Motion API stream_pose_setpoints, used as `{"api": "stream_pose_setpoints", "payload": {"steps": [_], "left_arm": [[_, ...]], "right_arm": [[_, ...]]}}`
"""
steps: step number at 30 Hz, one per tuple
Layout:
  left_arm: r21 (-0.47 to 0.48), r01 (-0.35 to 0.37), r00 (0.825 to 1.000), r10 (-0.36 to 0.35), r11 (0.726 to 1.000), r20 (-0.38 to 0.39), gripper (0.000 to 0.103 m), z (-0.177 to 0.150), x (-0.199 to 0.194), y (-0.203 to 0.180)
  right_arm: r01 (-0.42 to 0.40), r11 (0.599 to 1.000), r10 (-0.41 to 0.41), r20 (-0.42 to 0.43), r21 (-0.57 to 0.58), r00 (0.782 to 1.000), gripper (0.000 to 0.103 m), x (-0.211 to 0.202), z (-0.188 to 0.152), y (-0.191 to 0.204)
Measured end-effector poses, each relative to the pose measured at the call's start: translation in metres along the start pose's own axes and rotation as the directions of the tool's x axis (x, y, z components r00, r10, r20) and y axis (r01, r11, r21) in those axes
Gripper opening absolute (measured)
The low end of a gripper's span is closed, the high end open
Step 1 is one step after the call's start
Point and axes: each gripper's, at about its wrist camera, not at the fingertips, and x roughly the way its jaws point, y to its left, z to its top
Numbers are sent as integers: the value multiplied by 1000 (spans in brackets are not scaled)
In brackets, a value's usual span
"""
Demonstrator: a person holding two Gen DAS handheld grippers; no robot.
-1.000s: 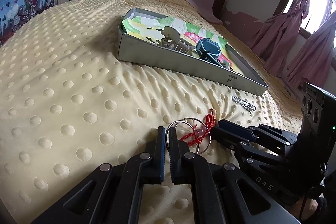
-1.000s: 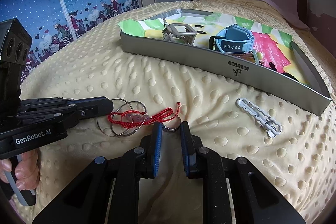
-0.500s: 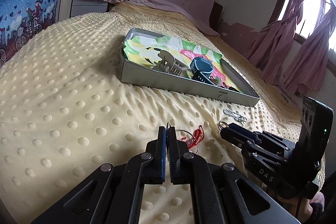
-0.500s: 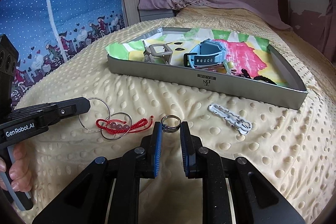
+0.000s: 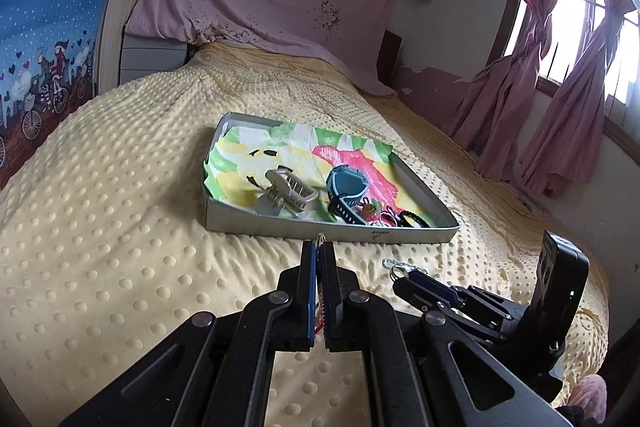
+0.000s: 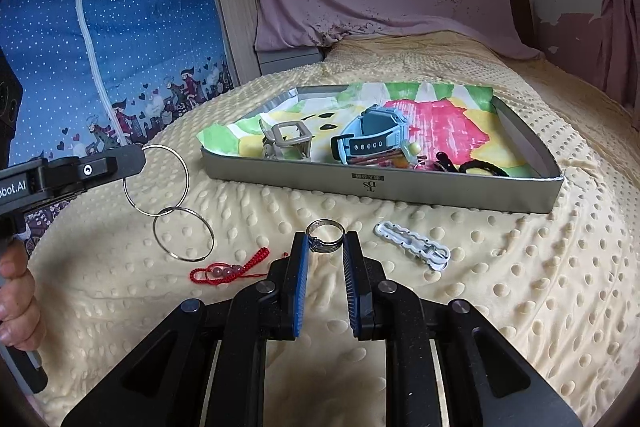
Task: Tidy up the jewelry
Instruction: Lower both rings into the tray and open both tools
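Note:
My left gripper (image 5: 319, 251) is shut on a pair of linked silver hoops (image 6: 156, 179), lifted off the bed; the lower hoop (image 6: 183, 233) dangles from the upper. In the left wrist view only a thin hoop edge (image 5: 320, 237) shows above the fingertips. My right gripper (image 6: 325, 243) is shut on a small silver ring (image 6: 325, 233), held above the blanket. A red cord bracelet (image 6: 229, 271) lies on the blanket left of the right gripper. The grey tray (image 6: 400, 189) beyond holds a blue watch (image 6: 372, 139) and a grey hair claw (image 6: 289, 141).
A white perforated clip (image 6: 412, 245) lies on the yellow dotted blanket (image 6: 500, 287) in front of the tray. Colourful paper (image 5: 280, 151) lines the tray, with dark bands at its right corner. A hand (image 6: 16, 307) grips the left handle. Pink curtains (image 5: 560, 87) hang right.
Both grippers have risen from the blanket. The left one closed on the hoops and lifted them; the red bracelet slid off and stayed on the bed. The right lifted the silver ring.

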Motion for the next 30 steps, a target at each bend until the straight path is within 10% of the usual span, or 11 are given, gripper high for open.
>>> {"api": "stream_pose_setpoints", "payload": {"steps": [14,30], "left_arm": [[-7,34,998,-34,999,60,3,59,71,-26],[28,-25,998,27,999,-64,3,45,152,-25]], "right_arm": [[82,996,-85,94,33,992,16,7,54,-48],[89,996,-88,-62,24,994,16,73,62,-66]]}}
